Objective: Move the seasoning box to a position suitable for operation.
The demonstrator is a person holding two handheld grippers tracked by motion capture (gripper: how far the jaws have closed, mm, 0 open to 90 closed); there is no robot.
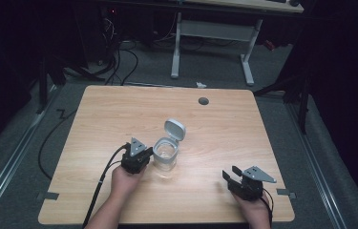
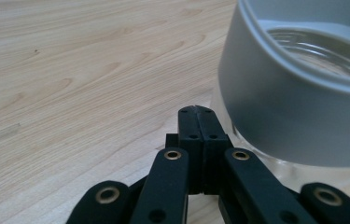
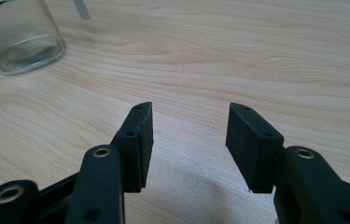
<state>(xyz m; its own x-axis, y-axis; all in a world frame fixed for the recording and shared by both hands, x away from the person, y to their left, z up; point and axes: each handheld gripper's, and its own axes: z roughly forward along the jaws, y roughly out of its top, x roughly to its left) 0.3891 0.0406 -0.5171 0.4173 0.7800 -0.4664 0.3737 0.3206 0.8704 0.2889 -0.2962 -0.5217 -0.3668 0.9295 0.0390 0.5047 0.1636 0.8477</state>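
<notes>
A clear glass jar [image 1: 166, 155] with a grey collar stands near the middle of the wooden table [image 1: 119, 105]. Its grey flip lid [image 1: 174, 129] is swung open and stands up behind the mouth. My left gripper [image 1: 144, 153] sits just left of the jar, jaws shut with nothing between them. In the left gripper view the shut tips [image 2: 197, 111] rest close beside the jar's grey collar [image 2: 284, 107]. My right gripper [image 1: 230, 173] is at the table's front right, open and empty. Its view shows the spread gripper [image 3: 189, 112] and the jar's glass base [image 3: 21, 39] far off at upper left.
A grey cable grommet [image 1: 203, 100] sits in the table near its far edge. Behind the table stand a white desk frame [image 1: 212, 43] and cables on the grey floor. A black cable [image 1: 98, 191] trails from the left gripper over the front edge.
</notes>
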